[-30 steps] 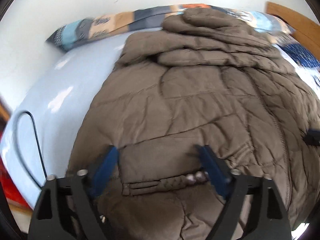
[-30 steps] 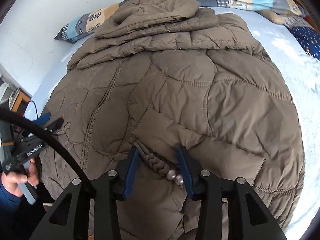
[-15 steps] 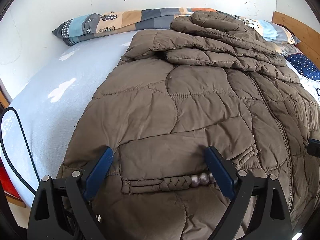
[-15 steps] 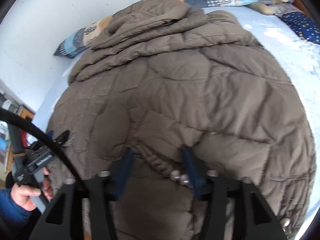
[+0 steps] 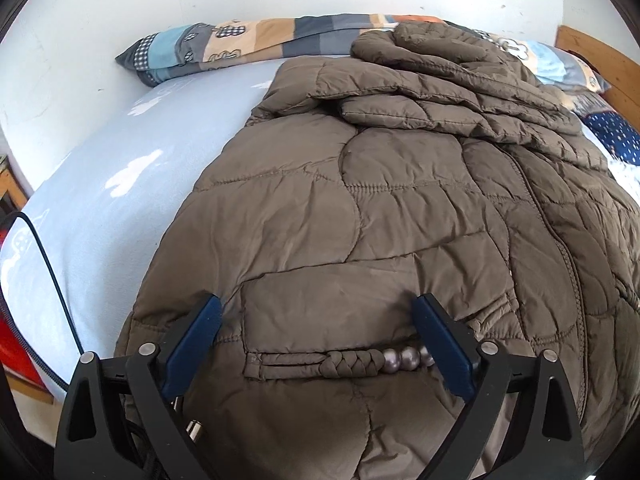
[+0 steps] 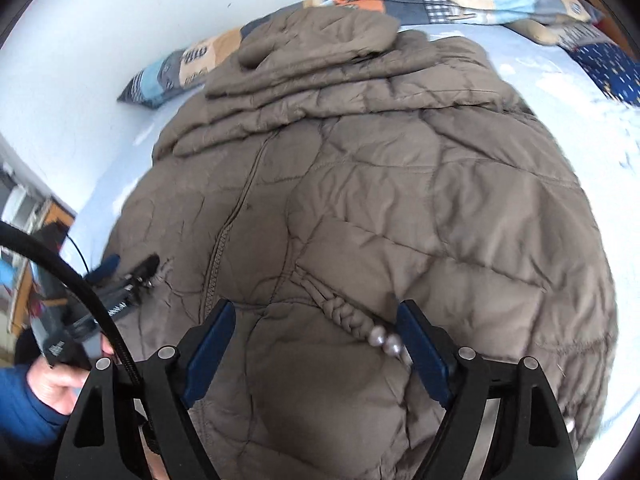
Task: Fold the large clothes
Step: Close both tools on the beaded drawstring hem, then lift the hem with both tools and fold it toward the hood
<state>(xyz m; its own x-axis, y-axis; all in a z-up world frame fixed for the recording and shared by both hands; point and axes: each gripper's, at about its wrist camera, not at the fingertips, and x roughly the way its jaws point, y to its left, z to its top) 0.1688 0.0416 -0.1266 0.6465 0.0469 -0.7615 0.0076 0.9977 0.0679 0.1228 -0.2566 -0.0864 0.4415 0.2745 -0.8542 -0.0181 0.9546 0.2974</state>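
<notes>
A large brown quilted jacket [image 5: 400, 200] lies spread on the bed, front up, with its sleeves and hood folded in a heap at the far end [image 5: 440, 76]. It also fills the right wrist view [image 6: 380, 200]. My left gripper [image 5: 318, 316] is open, its jaws wide apart over the left pocket with its braided, beaded trim [image 5: 360, 360]. My right gripper [image 6: 316, 320] is open over the right pocket trim [image 6: 360, 324], near the hem. Neither holds fabric. The left gripper [image 6: 124, 276] also shows at the jacket's left edge in the right wrist view.
The pale blue sheet [image 5: 140, 184] covers the bed. A patchwork pillow [image 5: 248, 44] lies along the white wall. A dark blue dotted pillow [image 5: 616, 136] and a wooden headboard [image 5: 600, 56] are at the right. A black cable [image 5: 44, 264] hangs at the bed's left edge.
My right gripper has opened from nearly closed around the pocket trim to wide apart. My left gripper stayed open and shifted slightly over the left pocket.
</notes>
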